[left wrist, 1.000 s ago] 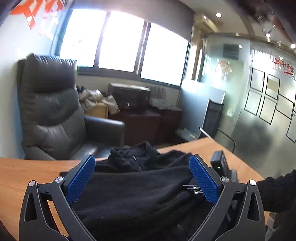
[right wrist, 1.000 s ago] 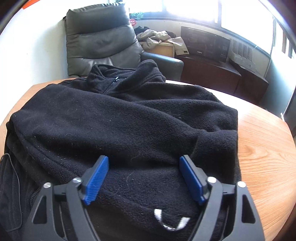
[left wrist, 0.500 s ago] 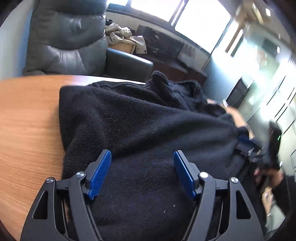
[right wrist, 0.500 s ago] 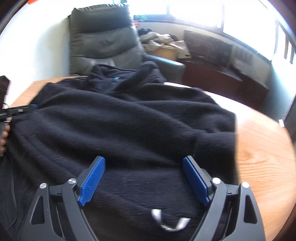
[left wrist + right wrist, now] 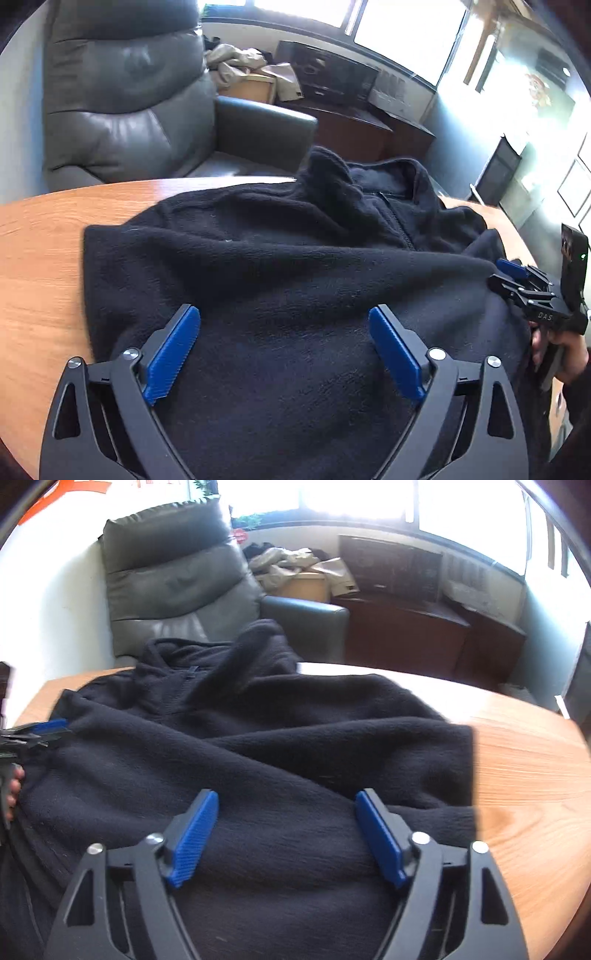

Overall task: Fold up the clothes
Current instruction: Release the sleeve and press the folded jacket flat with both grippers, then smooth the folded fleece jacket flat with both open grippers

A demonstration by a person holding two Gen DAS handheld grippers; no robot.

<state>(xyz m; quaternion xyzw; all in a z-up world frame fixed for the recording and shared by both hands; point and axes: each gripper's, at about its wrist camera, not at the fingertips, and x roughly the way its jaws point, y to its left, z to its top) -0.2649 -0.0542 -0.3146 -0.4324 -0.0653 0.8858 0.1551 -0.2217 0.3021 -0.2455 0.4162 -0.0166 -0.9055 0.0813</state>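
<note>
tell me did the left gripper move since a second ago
Yes. The left gripper tipped down toward the fleece: the armchair and windows slid up in its view, and the fleece now fills it.

We see daylight blowing out the windows [image 5: 399, 33] behind, glare on the tabletop [image 5: 424, 686], dark fisheye corners, and slight motion blur in the right wrist view.

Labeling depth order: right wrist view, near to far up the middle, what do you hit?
Right claw, jaws open → black fleece jacket → its collar → grey leather armchair → window.
</note>
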